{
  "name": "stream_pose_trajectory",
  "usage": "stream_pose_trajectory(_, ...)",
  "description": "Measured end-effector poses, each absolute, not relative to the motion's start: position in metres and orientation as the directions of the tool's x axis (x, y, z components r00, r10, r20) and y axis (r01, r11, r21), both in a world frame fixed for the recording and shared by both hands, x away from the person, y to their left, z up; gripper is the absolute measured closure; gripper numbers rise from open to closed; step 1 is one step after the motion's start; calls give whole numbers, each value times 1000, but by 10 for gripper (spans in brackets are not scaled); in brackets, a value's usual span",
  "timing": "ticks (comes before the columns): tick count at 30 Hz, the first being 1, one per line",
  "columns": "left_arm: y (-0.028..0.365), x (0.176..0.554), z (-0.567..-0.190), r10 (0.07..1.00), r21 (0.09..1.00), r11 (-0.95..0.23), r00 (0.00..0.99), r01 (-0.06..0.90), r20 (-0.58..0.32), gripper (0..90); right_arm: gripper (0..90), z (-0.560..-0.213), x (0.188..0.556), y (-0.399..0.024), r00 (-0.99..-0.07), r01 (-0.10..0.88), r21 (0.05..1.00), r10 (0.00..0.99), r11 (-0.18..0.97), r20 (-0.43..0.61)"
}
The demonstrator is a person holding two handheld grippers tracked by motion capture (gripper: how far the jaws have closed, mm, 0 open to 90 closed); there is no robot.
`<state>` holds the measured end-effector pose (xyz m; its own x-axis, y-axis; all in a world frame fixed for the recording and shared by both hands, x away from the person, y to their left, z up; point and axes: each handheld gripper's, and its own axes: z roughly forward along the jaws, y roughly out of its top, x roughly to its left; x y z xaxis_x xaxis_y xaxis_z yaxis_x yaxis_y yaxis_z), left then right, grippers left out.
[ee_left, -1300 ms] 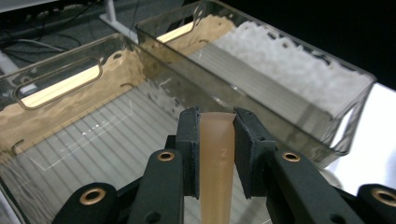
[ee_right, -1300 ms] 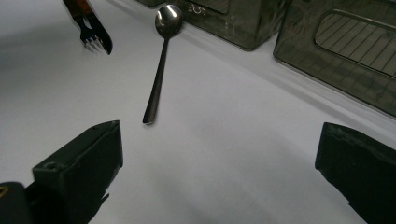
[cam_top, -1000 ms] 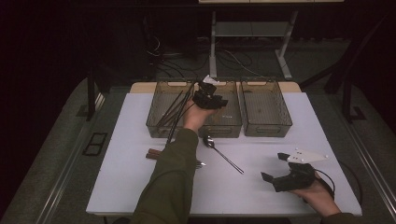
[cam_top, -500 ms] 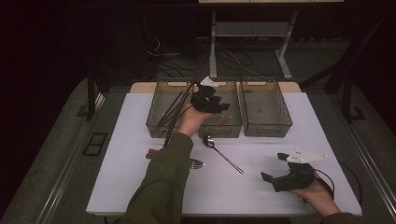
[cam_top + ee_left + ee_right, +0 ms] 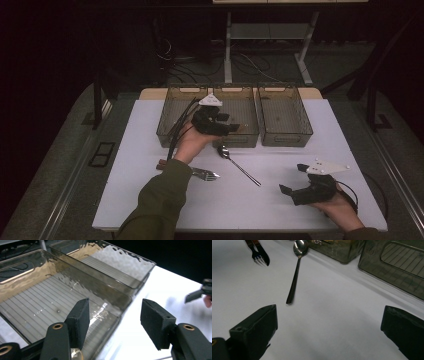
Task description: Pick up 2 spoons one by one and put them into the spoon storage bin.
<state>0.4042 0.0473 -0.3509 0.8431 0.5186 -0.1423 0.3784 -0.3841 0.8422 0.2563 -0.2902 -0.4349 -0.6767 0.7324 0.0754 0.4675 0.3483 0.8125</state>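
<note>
White table (image 5: pixel 150 125) in the high view carried two smoky plastic bins (image 5: pixel 282 117); the left tongs (image 5: pixel 226 125) hovered at the left bin's front edge, a spoon (image 5: pixel 239 165) and fork (image 5: pixel 202 174) lying nearby. Left gripper view: those tongs (image 5: pixel 113 320) had just been opening, empty, apparently over the bin's near wall. Right gripper view: the right tongs (image 5: pixel 329 332) gaped wide, empty, facing the spoon (image 5: pixel 295 275).
</note>
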Motion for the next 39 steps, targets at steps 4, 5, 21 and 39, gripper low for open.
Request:
stream_pose_trajectory(4, 55, 389, -354, 502, 843, -396, 855, 364, -133, 349, 10, -435, 257, -289, -676, 472, 809, 733, 351, 77)
stream_pose_trajectory(5, 56, 385, -355, 502, 845, -393, 855, 363, -133, 341, 10, -436, 257, -289, -676, 475, 806, 733, 353, 77)
stream_pose_trajectory(21, 108, 331, -386, 538, 851, -358, 830, 385, -149, 223, 52, -428, 269, -281, -685, 499, 797, 718, 339, 124)
stream_pose_trajectory(39, 153, 286, -417, 583, 844, -378, 806, 381, -103, 96, 196, -427, 295, -250, -704, 514, 788, 690, 337, 164)
